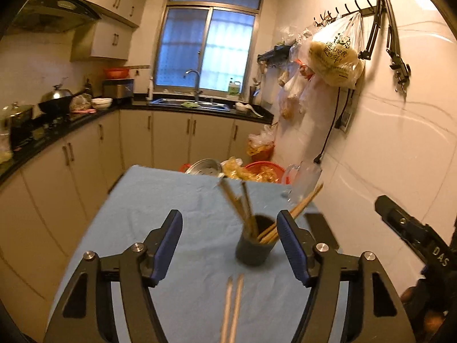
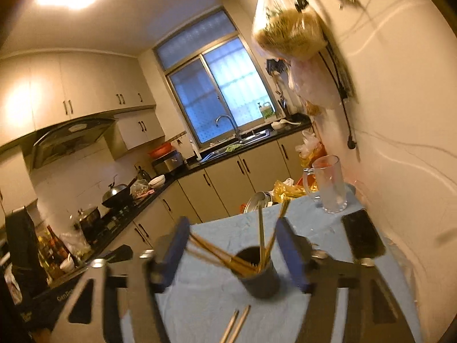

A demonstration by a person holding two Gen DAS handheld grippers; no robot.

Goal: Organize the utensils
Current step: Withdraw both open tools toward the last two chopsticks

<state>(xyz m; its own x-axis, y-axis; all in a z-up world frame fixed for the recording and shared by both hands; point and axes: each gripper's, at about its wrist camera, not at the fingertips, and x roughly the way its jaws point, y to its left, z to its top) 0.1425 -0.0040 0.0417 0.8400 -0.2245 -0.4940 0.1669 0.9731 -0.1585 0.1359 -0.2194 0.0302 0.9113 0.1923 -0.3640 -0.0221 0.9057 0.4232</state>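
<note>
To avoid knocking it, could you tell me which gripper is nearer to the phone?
Right, it seems: the right gripper stands just left of the phone; the left gripper is farther left, facing the cup.

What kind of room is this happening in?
A home kitchen, most likely: a steel sink with a curved tap under the window, a black wok on the stove, and a dark cup of wooden chopsticks on a blue-clothed table.

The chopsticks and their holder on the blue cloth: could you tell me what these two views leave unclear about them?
- Loose chopsticks: near ends cut off by the bottom edge in both wrist views.
- Chopsticks in the dark cup: exact count unclear; motion blur in the right wrist view, overlap in the left.
- Cup's inside: too dark to see.
- Right gripper: fingers smeared by blur.
</note>
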